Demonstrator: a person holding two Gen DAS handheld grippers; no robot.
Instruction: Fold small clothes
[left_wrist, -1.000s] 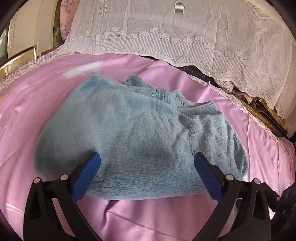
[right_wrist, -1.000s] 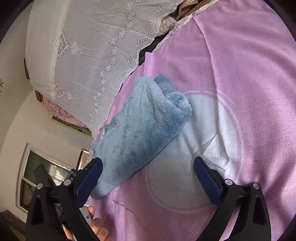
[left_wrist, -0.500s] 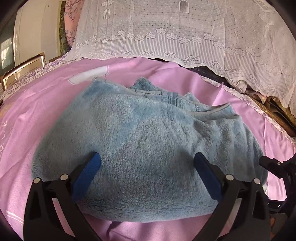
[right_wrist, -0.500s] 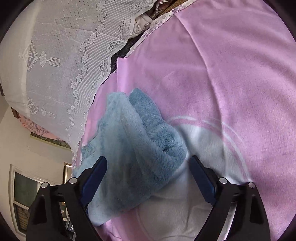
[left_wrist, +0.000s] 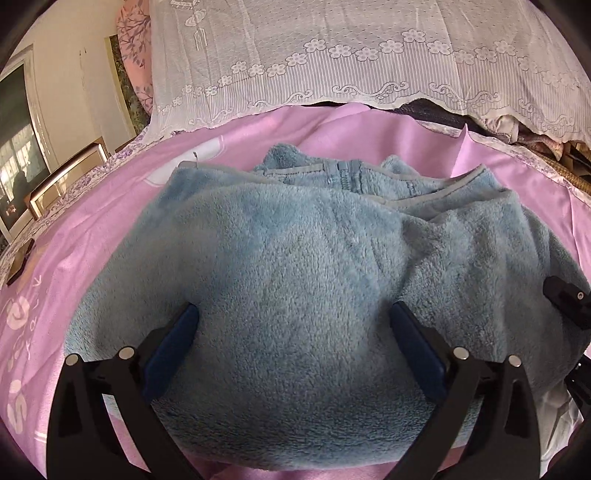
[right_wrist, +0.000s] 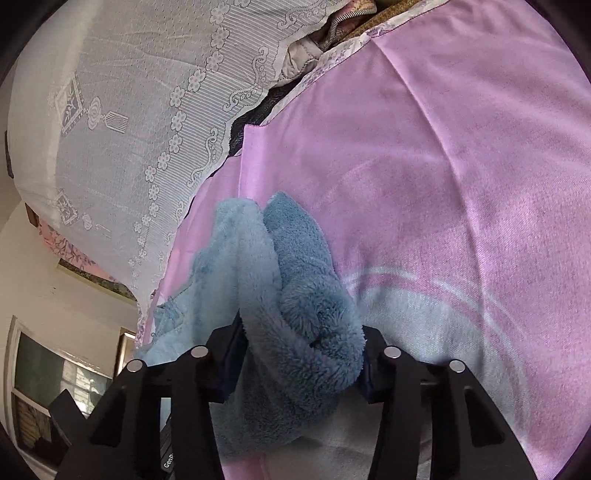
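A fluffy blue fleece garment (left_wrist: 295, 280) lies folded on the pink bedsheet (left_wrist: 92, 221), its zipper and collar at the far side. My left gripper (left_wrist: 295, 325) is open, its blue-padded fingers (left_wrist: 173, 343) spread over the garment's near edge. In the right wrist view the garment's thick folded end (right_wrist: 295, 314) sits between the jaws of my right gripper (right_wrist: 299, 365), which has closed in on it. The pads are mostly hidden by the fleece. The right gripper's black frame (left_wrist: 569, 302) shows at the right edge of the left wrist view.
A white lace cover (left_wrist: 351, 55) drapes over a pile at the bed's far side, with bedding (right_wrist: 332, 33) peeking out beneath. A dark phone-like object (left_wrist: 20, 260) lies at the left of the sheet. A window and wooden frame (left_wrist: 55, 177) stand at the left.
Both grippers moved in toward the garment. The right gripper's jaws narrowed around the folded end; the left stayed open and now reaches over the near edge.
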